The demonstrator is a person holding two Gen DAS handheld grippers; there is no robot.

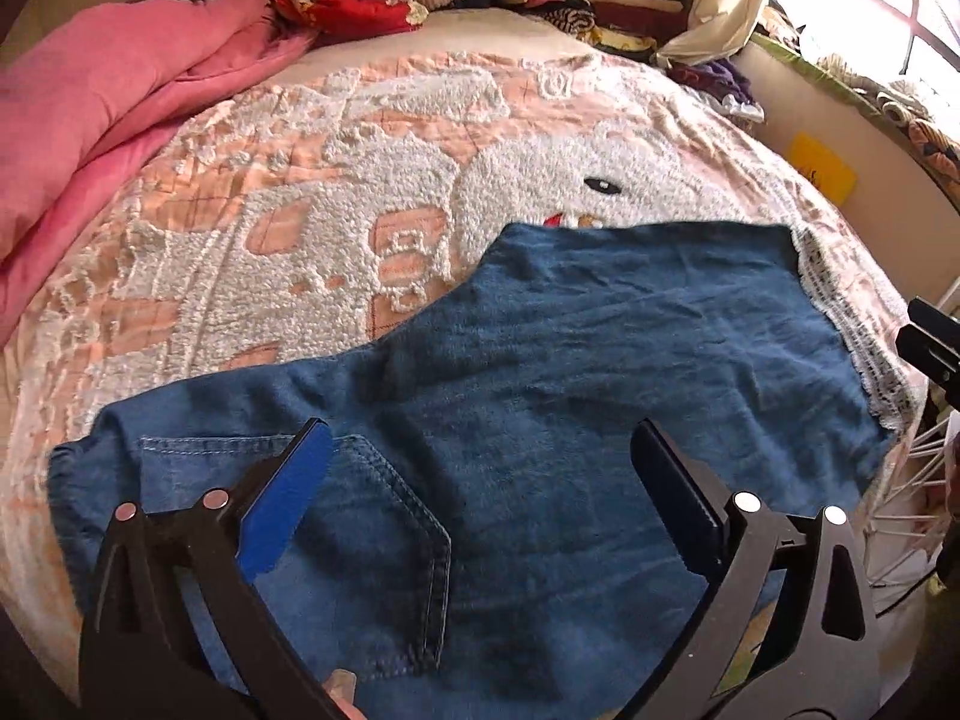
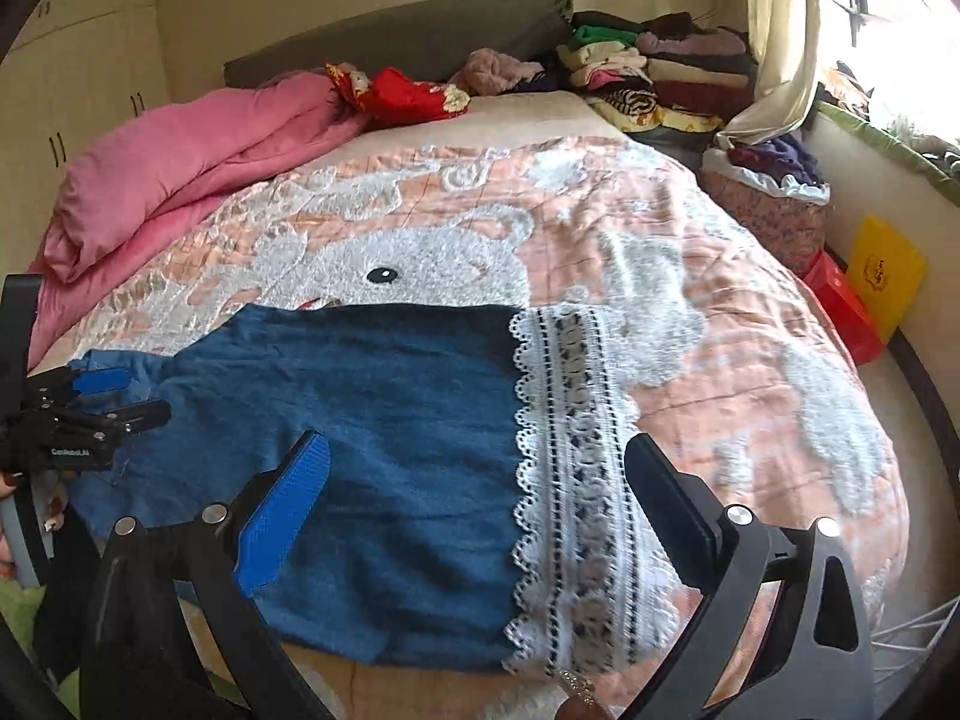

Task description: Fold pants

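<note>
Blue denim pants (image 1: 540, 372) lie flat across the near part of the bed, a stitched back pocket (image 1: 372, 540) toward the waist end. Their leg ends carry a wide white lace trim (image 2: 576, 468). My left gripper (image 1: 480, 468) hovers open above the pocket area with nothing between its fingers. My right gripper (image 2: 480, 480) stands open over the leg end, above denim and lace, holding nothing. In the right wrist view the left gripper (image 2: 102, 402) shows at the far left over the waist. A part of the right gripper (image 1: 936, 342) shows at the right edge of the left wrist view.
The bed wears a peach quilt with a white bear (image 2: 432, 258). A pink duvet (image 2: 180, 168) lies bunched on the left. Stacked folded clothes (image 2: 660, 72) fill the far corner by a curtain. A yellow box (image 2: 882, 276) and red box stand right of the bed.
</note>
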